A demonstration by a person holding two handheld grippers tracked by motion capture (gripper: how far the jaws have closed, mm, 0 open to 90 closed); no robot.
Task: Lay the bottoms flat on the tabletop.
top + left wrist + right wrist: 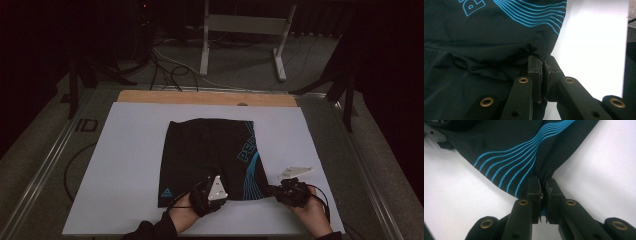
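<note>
Dark room behind, cables and a metal frame (243, 30) seen on the floor past the far edge. White worktop (125, 150) lit, wooden strip at its far side. Black shorts (205, 150) with blue wave lines laid flat at mid-worktop, waistband away from the person, leg hems toward the near edge. Left hand-held gripper (209, 192) is clamped on the hem fold near the crotch, between the two legs; in the left gripper view (543, 62) the jaws are seen pressed together with cloth bunched between them. Right hand-held gripper (280, 192) is clamped on the outer near corner of the striped leg; in the right gripper view (543, 183) the jaws are closed on a pinch of fabric, cloth pulled taut above.

Risks, judged: only a thin pinch is held at each side, so slick fabric could slip out if lifted fast. Uneven pull between hands could skew the fold. One layer alone may be caught, leaving the lower layer behind.
</note>
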